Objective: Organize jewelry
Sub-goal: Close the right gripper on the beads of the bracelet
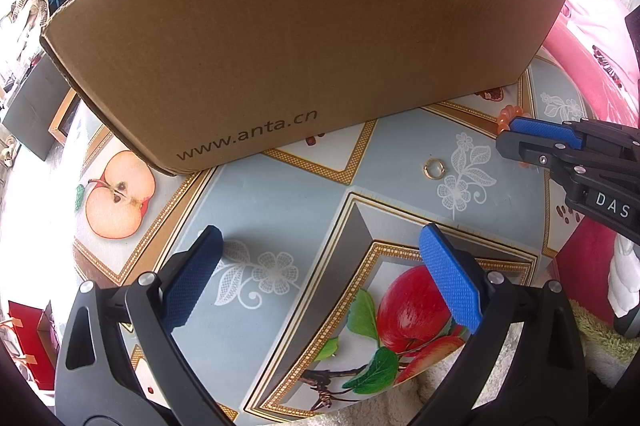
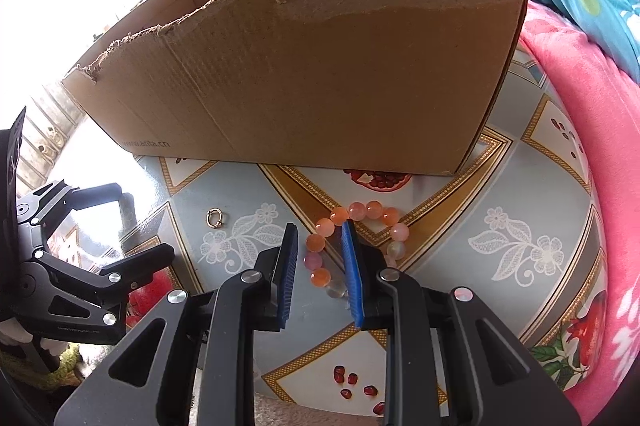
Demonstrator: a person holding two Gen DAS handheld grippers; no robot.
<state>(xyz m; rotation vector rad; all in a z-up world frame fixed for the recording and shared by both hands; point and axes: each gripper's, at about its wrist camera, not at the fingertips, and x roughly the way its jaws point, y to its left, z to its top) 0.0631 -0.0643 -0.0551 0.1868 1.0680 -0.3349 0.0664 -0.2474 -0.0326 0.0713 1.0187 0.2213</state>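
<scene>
Right wrist view puts the right gripper [image 2: 318, 258] low over the bead bracelet [image 2: 362, 222], its blue pads parted only a little. The left side of the bead loop shows in the gap between them, while the right pad hides part of the top arc; the rest curves out to the right. Whether either pad touches a bead I cannot tell. Nothing is clamped.

Left wrist view shows the left gripper [image 1: 320, 258] spread wide over the patterned tablecloth [image 1: 280, 193], nothing between its pads. Beyond it, off to the right, a small gold ring [image 1: 434, 169] lies flat on the cloth, apart from the bracelet.

Farther back stands the cardboard box [image 2: 320, 85], open-topped with a torn near rim; its inside floor is hidden.

The bracelet is a loop of round, glossy orange and pink beads, a few pale and nearly clear.
</scene>
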